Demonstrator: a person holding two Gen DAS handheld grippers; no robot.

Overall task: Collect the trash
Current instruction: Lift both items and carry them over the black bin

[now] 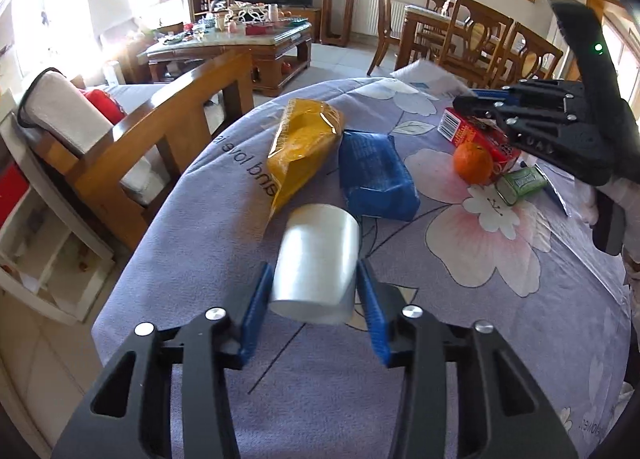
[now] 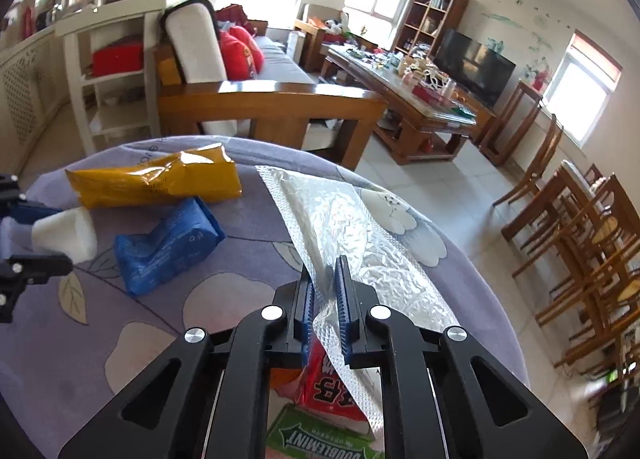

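Risk, cup: the white cup lies on its side and is pinched near its base; it is thin and may be crushed or may slip out if the left gripper is lifted fast.
Risk, foil: only one edge of the foil bag is caught, so it may tear or drag the red box and gum pack lying beside the orange.
Risk, orange: it is food, not trash, and may be rolled off the table if bumped.
Left gripper: closed on the cup, blue pads pressed to both sides.
Right gripper: closed on the foil bag, the sheet nipped between the pads.
Cup place: on the table, left of the orange, nearer the camera than the blue pack.
Foil place: beyond the orange, towards the far table edge.
Other trash: yellow bag and blue pack, left of the orange, not gripped.
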